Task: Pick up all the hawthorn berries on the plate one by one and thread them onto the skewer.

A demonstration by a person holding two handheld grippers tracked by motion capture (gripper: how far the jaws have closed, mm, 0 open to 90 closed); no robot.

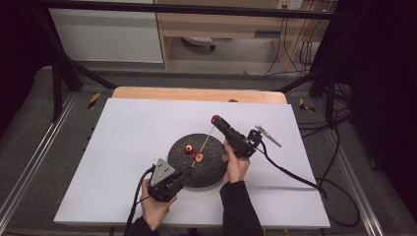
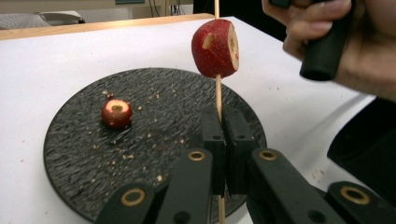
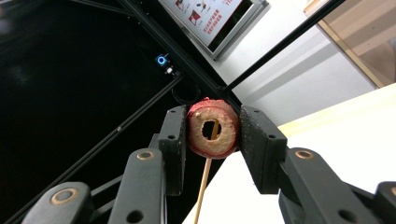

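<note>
Jaws first: your left tool point(image 2: 224, 140) is pinched tight on the lower end of the wooden skewer point(image 2: 218, 95), holding it up at a slant over the dark round plate point(image 2: 84, 154). Your right tool point(image 3: 212, 128) is closed from both sides on a red cored fruit piece point(image 3: 212, 127), and the skewer tip is showing inside that bored hole, so you look to be mid-threading right now.

Score so far, as I read it: one fruit piece point(image 2: 215, 48) is already strung, sitting partway up the stick. The second is going on at the top end point(image 1: 215, 119). A third piece point(image 2: 116, 113) lies loose on the plate, waiting, with crumbs scattered around it. So roughly one done, one in progress, one to go.

Views now. The right gripper view gives you the alignment: stick inside the hole, slightly off centre. The high view can't resolve that, but it lays out the whole line, from left tool point(image 1: 164, 179) up across the plate to the right tool point(image 1: 236, 137) above the white worktop point(image 1: 128, 128). The left gripper view gives you the clamp on the stick and the spare piece.
</note>
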